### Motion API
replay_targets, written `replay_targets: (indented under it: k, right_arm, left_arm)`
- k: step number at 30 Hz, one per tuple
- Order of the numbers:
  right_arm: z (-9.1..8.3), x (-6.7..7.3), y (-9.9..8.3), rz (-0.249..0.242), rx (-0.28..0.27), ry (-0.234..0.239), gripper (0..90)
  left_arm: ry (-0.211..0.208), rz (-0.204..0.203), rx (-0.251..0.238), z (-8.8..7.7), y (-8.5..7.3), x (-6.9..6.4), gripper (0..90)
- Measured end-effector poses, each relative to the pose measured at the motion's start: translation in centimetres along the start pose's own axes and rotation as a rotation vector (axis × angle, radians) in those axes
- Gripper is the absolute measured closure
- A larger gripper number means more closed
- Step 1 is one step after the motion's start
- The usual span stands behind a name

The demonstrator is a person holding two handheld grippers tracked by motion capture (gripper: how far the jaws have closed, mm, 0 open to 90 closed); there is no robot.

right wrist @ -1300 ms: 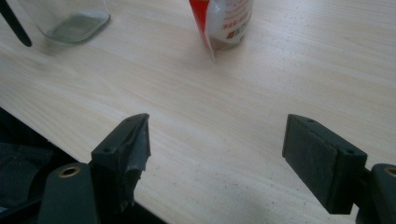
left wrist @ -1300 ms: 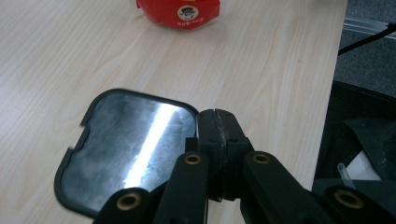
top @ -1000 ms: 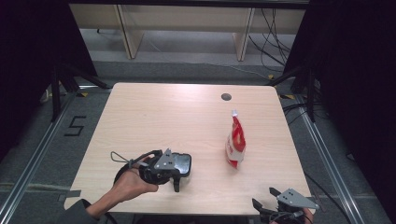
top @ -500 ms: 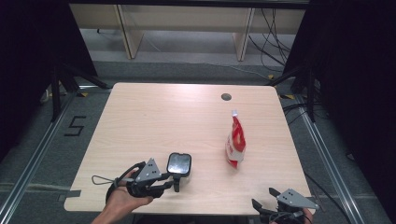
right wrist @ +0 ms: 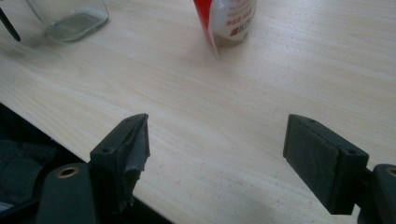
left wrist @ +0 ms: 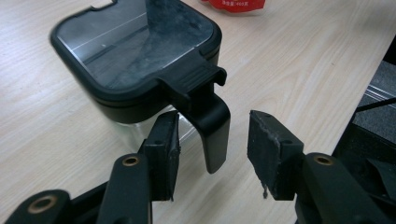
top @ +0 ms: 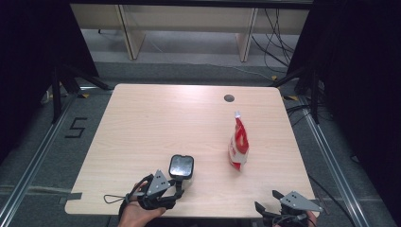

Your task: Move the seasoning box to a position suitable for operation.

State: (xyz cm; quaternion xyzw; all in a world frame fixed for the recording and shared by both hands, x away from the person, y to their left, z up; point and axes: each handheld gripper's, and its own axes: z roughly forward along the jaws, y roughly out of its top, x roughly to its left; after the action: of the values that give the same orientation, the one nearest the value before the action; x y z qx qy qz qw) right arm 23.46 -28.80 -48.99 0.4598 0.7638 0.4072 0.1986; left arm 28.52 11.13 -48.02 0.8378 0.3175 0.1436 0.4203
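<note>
A square glass jar (top: 181,166) with a black lid stands near the table's front edge; its lid (left wrist: 135,51) has a black clasp (left wrist: 212,121) hanging down the side. My left gripper (top: 178,188) sits just in front of the jar. Its jaws have just been opening, and the gripper (left wrist: 212,142) is open, with the clasp between the pads and touching neither. A red and white pouch (top: 238,142) stands upright to the right. My right gripper (top: 267,202) rests open at the front right edge, and this gripper (right wrist: 217,144) has bare table between its pads, with the pouch (right wrist: 226,16) and the jar (right wrist: 70,16) farther off.
A dark round cable hole (top: 229,98) lies near the table's far edge. The table's front edge (top: 213,215) runs close beneath both grippers. Dark stands and cables flank the table on the floor.
The left gripper has drawn back from the jar toward the front edge and sunk lower, and its jaws have opened. The jar, the pouch and the right gripper have stayed in place.
</note>
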Motion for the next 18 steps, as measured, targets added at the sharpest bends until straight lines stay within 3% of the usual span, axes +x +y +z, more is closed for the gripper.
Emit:
replay_targets:
  k: [2,3,6,7,8,9,10,11,12,13,14,16,17,18]
  right_arm:
    - [0.0,0.0,0.0,0.0,-0.001,0.002,23.6]
    - [0.0,0.0,0.0,-0.001,-0.002,0.001,23.6]
    - [0.0,0.0,0.0,-0.007,-0.003,-0.004,23.7]
    - [-0.1,0.3,0.0,0.022,0.015,-0.002,23.6]
    - [-0.1,0.3,0.0,0.022,0.015,-0.002,23.6]
    - [-0.1,0.3,0.0,0.03,0.021,0.006,23.6]
    - [-0.1,0.3,0.0,0.03,0.021,0.006,23.6]
    - [0.0,0.2,-0.1,0.026,0.014,0.001,23.6]
    - [0.0,0.3,-0.1,0.029,0.015,0.002,23.6]
    - [0.0,0.3,-0.1,0.027,0.015,0.002,23.6]
    - [0.0,0.0,0.0,-0.005,0.01,0.004,23.6]
    - [0.0,0.0,0.0,-0.005,0.009,0.004,23.6]
    - [0.0,0.0,0.0,0.001,0.013,0.008,23.6]
    - [0.0,0.0,0.0,-0.004,0.01,0.005,23.6]
  left_arm:
    - [0.0,0.014,-0.02,0.6,0.0,0.0,55.1]
    - [0.002,-0.005,-0.009,0.7,0.0,-0.1,57.1]
    - [0.03,0.053,-0.011,1.1,-0.2,-0.3,62.0]
    - [0.03,0.053,-0.011,1.1,-0.2,-0.3,64.9]
    - [0.031,0.071,-0.004,1.1,-0.2,-0.1,64.9]
    - [0.018,0.034,-0.01,1.1,-0.5,0.1,66.1]
    - [0.018,0.034,-0.01,1.1,-0.5,0.1,67.9]
    - [0.043,0.061,-0.017,0.8,-0.6,0.4,68.8]
    - [0.042,0.039,-0.008,0.6,-0.8,0.6,69.2]
    - [0.055,0.046,-0.004,0.3,-0.9,0.9,69.9]
    - [0.06,0.044,-0.007,0.1,-1.1,1.2,70.2]
    - [0.055,0.022,-0.007,-0.1,-1.3,1.5,70.7]
    - [0.072,0.015,-0.013,-0.5,-1.6,2.1,70.8]
    - [0.076,0.036,-0.009,-0.7,-1.7,2.4,70.8]
